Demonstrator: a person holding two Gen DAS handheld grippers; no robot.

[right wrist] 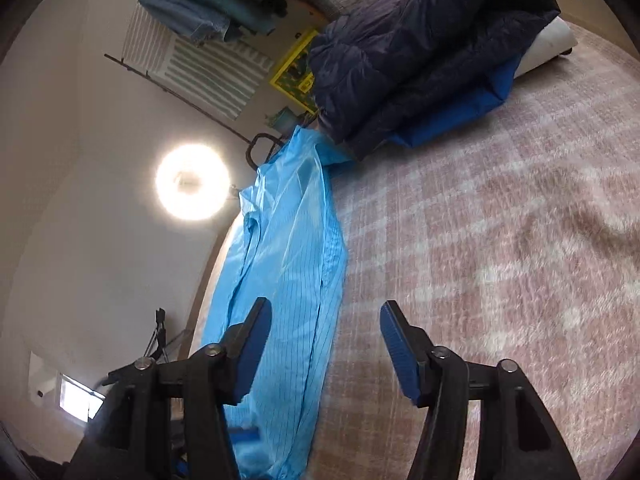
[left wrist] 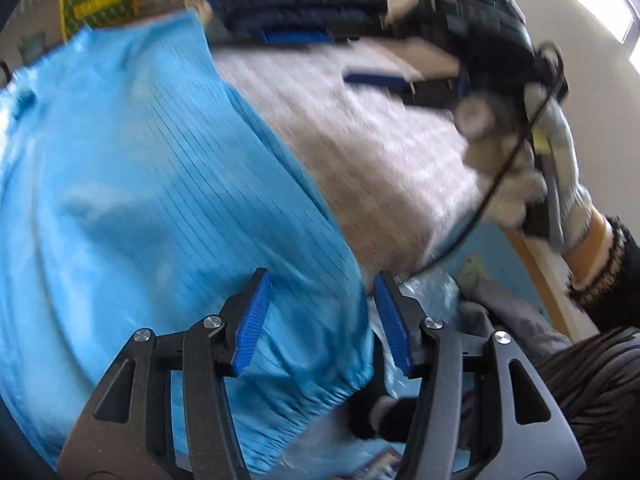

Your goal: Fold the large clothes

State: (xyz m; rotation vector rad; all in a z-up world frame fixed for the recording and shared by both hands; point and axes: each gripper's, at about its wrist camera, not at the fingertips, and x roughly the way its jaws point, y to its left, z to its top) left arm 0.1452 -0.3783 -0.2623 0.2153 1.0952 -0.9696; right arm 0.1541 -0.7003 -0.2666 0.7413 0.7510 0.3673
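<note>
A light blue pinstriped garment [left wrist: 140, 160] lies spread on a pinkish plaid blanket [left wrist: 380, 140]. My left gripper [left wrist: 320, 280] hovers open over the garment's gathered hem, and its blue pads press on nothing. In the left wrist view my right gripper [left wrist: 308, 57] is blurred at the upper right, held by a gloved hand [left wrist: 560, 184]; its jaws stand apart. In the right wrist view the right gripper [right wrist: 326, 308] is open above the line where the blue garment [right wrist: 296, 248] meets the blanket [right wrist: 500, 240]. Nothing is held.
A folded navy padded jacket [right wrist: 420, 60] with a bright blue lining lies at the far end of the blanket. Hanging clothes [right wrist: 208, 8], a yellow box [right wrist: 294, 72] and a round lamp [right wrist: 192, 182] stand beyond the bed. Dark clothing [left wrist: 580, 380] lies at the lower right.
</note>
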